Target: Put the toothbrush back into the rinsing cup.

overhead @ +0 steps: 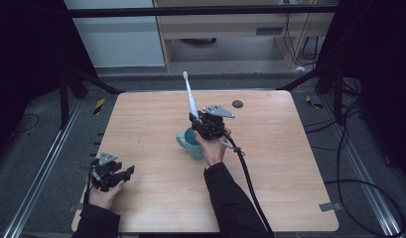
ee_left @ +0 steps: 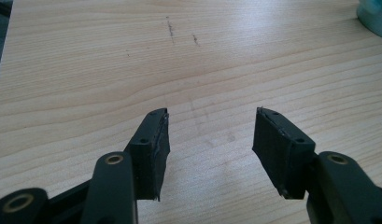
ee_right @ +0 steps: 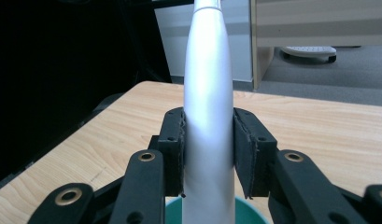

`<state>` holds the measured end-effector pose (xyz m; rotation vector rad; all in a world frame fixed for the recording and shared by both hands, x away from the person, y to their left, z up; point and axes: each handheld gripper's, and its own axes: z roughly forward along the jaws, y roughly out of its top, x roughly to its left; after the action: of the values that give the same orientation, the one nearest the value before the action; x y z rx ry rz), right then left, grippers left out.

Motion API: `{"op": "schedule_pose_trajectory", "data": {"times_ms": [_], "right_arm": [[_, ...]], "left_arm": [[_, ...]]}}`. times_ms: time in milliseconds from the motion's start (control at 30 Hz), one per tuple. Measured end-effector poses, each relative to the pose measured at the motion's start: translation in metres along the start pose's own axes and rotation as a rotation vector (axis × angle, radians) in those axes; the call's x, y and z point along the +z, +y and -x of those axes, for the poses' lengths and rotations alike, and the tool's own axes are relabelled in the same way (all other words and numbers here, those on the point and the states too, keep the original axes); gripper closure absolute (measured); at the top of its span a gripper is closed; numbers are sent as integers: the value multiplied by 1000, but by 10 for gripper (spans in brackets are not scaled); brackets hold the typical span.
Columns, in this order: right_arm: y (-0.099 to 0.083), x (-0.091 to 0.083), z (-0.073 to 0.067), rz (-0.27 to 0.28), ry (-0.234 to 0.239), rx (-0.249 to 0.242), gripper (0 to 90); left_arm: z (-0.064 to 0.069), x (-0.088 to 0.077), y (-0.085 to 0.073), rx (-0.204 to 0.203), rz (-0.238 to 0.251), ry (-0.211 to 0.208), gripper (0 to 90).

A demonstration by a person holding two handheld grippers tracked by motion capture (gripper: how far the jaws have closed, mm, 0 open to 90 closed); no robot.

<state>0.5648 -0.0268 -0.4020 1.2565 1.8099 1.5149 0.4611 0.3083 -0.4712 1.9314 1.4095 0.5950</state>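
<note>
Nearest the person, well off the teal mug [overhead: 192,144] toward the front left of the table [overhead: 290,198], the left gripper [overhead: 122,173] sat with jaws spread on nothing. Directly above the mug, the right gripper [ee_right: 208,154] was clamped across the thick lower body of the white electric toothbrush [ee_right: 208,93], lower end at the rim. Judged rigid, light, smooth and slip-prone; body grip right, thin neck beyond would pivot.
</note>
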Motion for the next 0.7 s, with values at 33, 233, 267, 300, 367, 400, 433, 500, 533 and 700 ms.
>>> {"op": "schedule_pose_trajectory", "data": {"times_ms": [33, 233, 267, 300, 367, 400, 433, 500, 533, 700], "right_arm": [[-2, 1, 0, -6, -2, 0, 663], [-17, 7, 0, -47, -15, -25, 662], [-19, 8, 0, -54, -16, -24, 662], [-22, 9, 1, -61, -17, -26, 663], [-27, 10, 2, -78, -19, -27, 662], [-29, 11, 2, -78, -18, -25, 662], [-31, 11, 2, -82, -18, -24, 662], [-34, 11, 2, -94, -22, -30, 661], [-35, 11, 1, -99, -25, -34, 661], [-38, 10, 1, -120, -31, -54, 659]], "left_arm": [[0, 0, 0, 1, 0, 0, 452], [1, 0, 0, -1, 2, 2, 452], [1, 0, 0, -1, 1, 1, 452], [1, 0, 0, 2, -2, 2, 452], [1, 0, 0, 3, -2, 3, 452], [1, 0, 0, 3, -2, 3, 452], [1, 1, 0, 3, -2, 3, 452], [1, 1, 0, 4, -3, 3, 452], [1, 0, 0, 3, -3, 3, 452], [1, 1, 0, 5, -4, 3, 452]]}}
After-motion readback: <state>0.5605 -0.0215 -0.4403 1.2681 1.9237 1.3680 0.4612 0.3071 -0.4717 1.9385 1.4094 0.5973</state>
